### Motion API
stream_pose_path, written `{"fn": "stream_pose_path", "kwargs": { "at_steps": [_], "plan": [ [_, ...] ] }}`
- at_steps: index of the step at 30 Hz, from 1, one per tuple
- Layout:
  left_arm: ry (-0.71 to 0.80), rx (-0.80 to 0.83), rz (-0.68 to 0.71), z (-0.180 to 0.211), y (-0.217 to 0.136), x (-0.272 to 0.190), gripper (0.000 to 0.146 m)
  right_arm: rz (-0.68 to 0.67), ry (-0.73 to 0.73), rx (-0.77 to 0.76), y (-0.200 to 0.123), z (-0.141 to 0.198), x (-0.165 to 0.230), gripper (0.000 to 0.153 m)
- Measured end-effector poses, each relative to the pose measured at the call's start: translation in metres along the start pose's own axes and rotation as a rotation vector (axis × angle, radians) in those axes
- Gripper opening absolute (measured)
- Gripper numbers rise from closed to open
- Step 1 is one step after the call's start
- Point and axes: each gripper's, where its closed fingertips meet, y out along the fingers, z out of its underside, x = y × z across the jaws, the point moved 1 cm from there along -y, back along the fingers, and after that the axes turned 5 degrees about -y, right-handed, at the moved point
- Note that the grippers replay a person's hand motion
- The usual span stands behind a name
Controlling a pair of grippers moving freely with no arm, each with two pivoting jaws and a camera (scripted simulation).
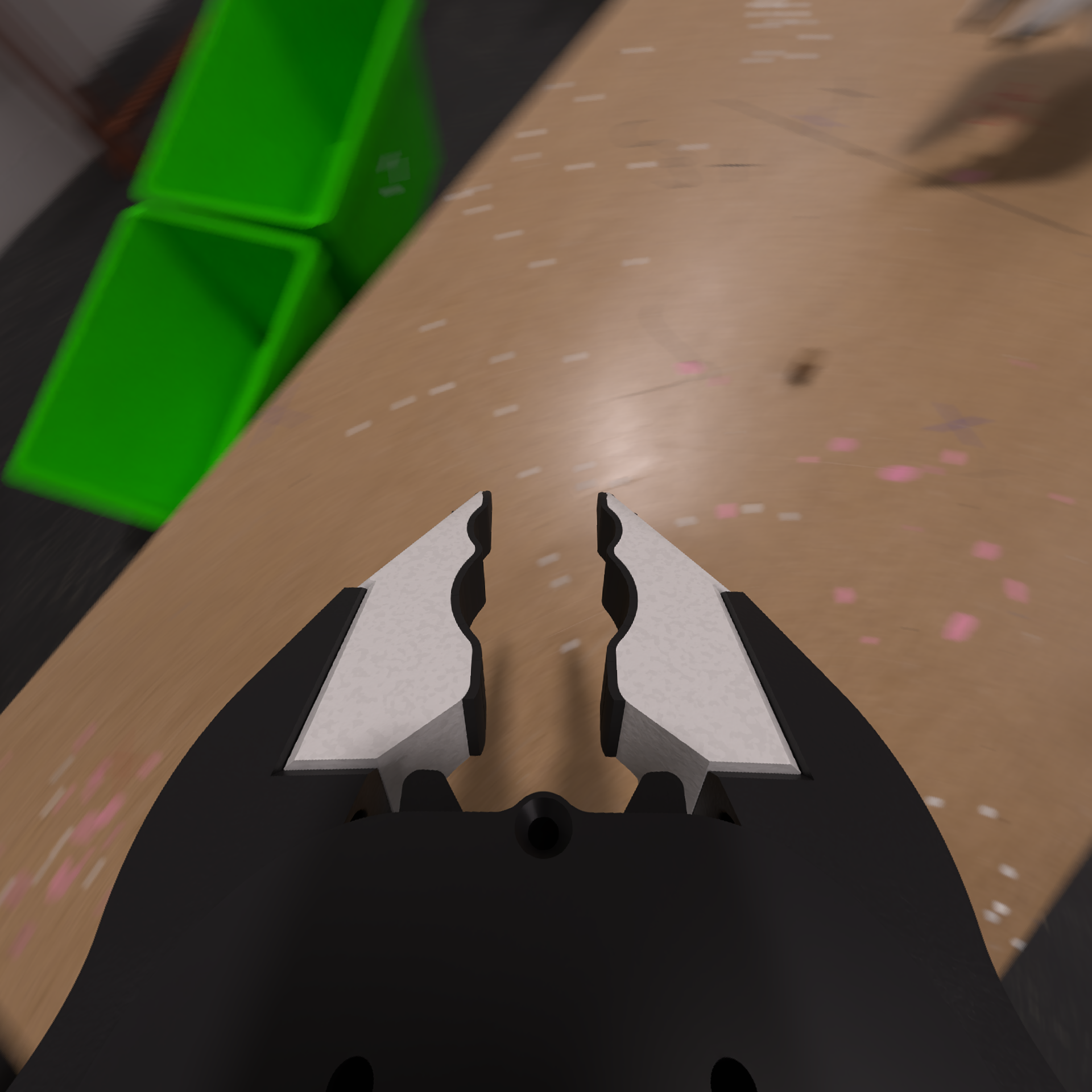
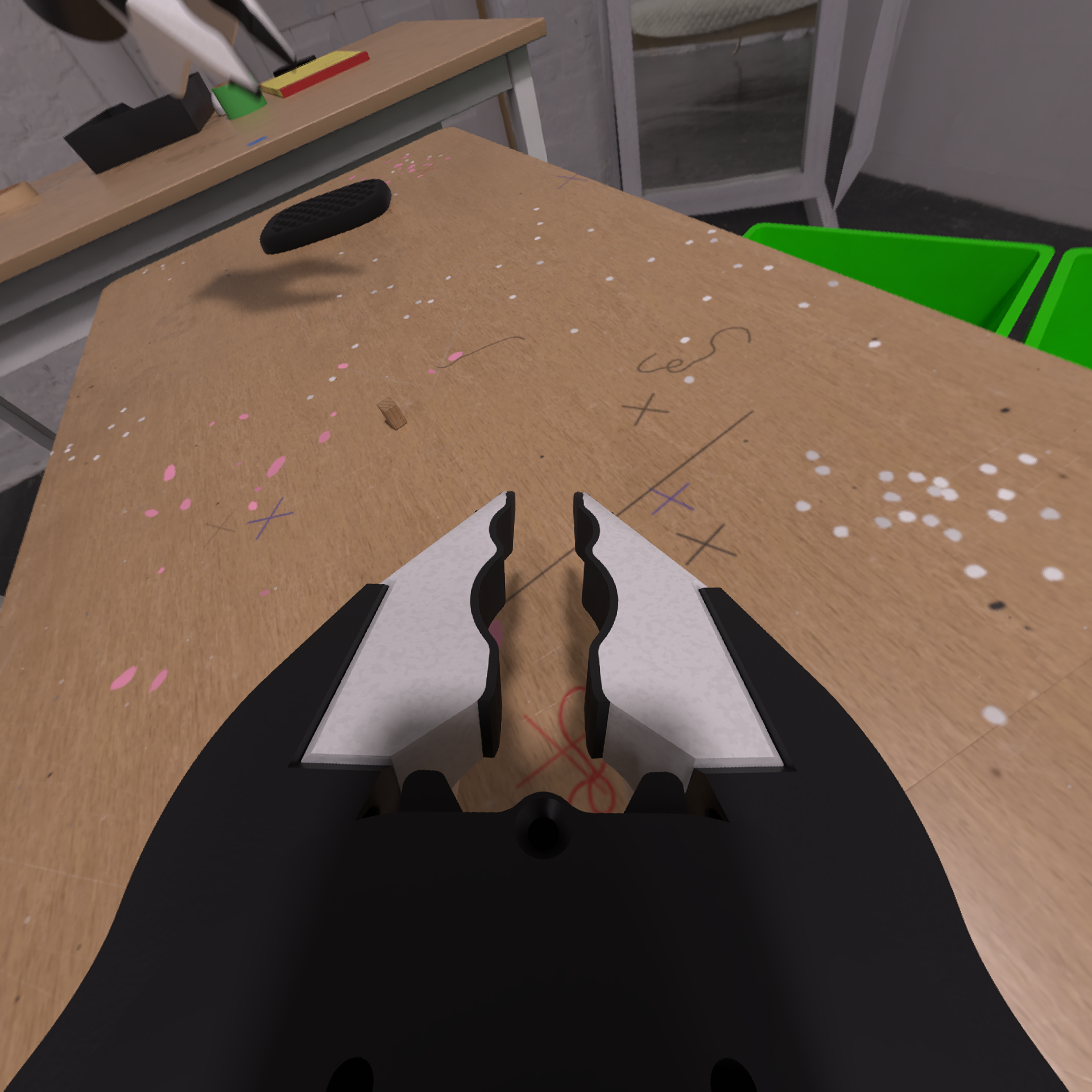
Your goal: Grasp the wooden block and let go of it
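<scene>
Wooden block (image 2: 392,413): 1, on table (image 2: 768,650) | green bins (image 2: 922,278): 2 | left gripper (image 1: 543,502), right gripper (image 2: 543,502): parted, empty

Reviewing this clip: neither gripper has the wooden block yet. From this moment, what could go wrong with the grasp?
1. The wooden block is tiny and lies well ahead and left of the right gripper, whose jaws stand open only narrowly; a slightly off approach could knock it away.
2. The left wrist view is motion-blurred and the left gripper faces bare table beside the green bins; the block is not visible there, so aiming it seems harder.
</scene>
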Motion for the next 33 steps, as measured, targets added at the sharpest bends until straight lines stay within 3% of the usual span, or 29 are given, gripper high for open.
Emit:
{"fn": "stream_pose_path", "kwargs": {
  "at_steps": [5, 8, 11, 17, 22, 28, 30, 33],
  "plan": [
    [0.250, 0.041, 0.369, -0.005, 0.090, -0.169, 0.036, 0.032, -0.072, -0.049, -0.003, -0.006, 0.006, 0.019],
    [0.364, 0.094, 0.405, -0.003, 0.139, -0.213, 0.037, 0.069, -0.104, -0.076, -0.007, -0.007, 0.006, 0.019],
    [0.452, 0.124, 0.411, -0.006, 0.166, -0.232, 0.038, 0.093, -0.120, -0.112, -0.011, -0.009, 0.005, 0.018],
    [0.494, 0.083, 0.365, -0.019, 0.191, -0.239, 0.041, 0.089, -0.144, -0.102, -0.011, -0.006, 0.005, 0.018],
    [0.364, -0.052, 0.368, -0.032, 0.182, -0.212, 0.043, 0.099, -0.182, -0.062, -0.009, 0.000, 0.004, 0.018],
    [0.314, 0.078, 0.322, 0.006, 0.170, -0.162, 0.045, 0.132, -0.337, 0.075, 0.001, 0.020, 0.005, 0.019],
    [0.331, 0.060, 0.311, 0.008, 0.171, -0.161, 0.038, 0.137, -0.370, 0.105, 0.004, 0.024, 0.004, 0.018],
    [0.375, 0.038, 0.304, 0.006, 0.174, -0.167, 0.013, 0.142, -0.366, 0.103, 0.005, 0.023, 0.002, 0.018]
  ]
}}
